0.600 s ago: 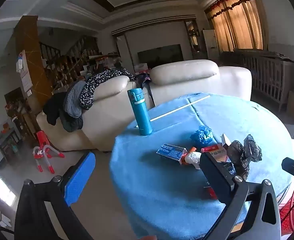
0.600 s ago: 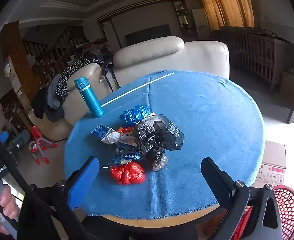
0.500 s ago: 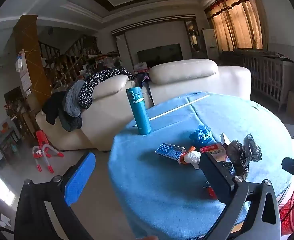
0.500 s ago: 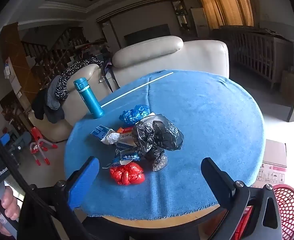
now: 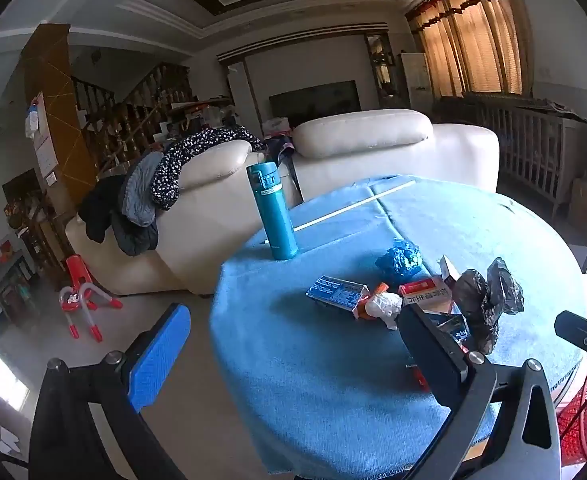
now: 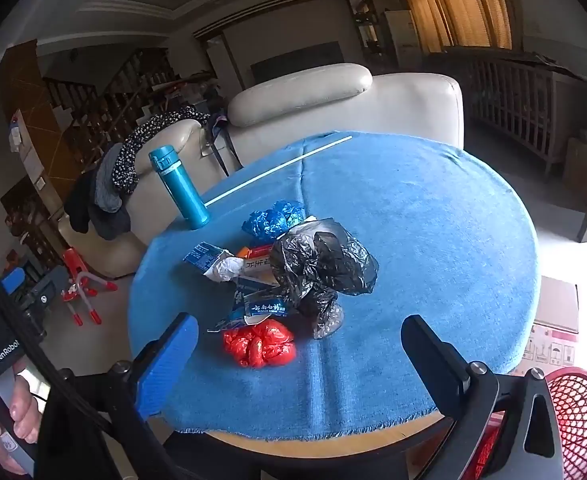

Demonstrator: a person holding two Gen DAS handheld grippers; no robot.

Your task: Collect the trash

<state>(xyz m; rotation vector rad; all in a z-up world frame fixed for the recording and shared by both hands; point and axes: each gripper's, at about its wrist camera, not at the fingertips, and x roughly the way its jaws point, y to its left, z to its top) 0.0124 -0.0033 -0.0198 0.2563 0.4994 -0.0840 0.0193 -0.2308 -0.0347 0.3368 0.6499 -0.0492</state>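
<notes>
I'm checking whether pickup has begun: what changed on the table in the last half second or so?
Nothing visibly changed. Both grippers, left and right, stay wide open and empty, short of the trash pile: black bag, red bag, blue wrapper. The teal bottle stands as before.

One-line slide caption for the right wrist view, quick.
Open right gripper faces crumpled red bag, black bag and wrappers on the blue-clothed table.

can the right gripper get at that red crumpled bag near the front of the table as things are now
Probably yes. The right gripper is open, and the red crumpled bag lies just ahead between its fingers, with only bare blue cloth before it.
</notes>
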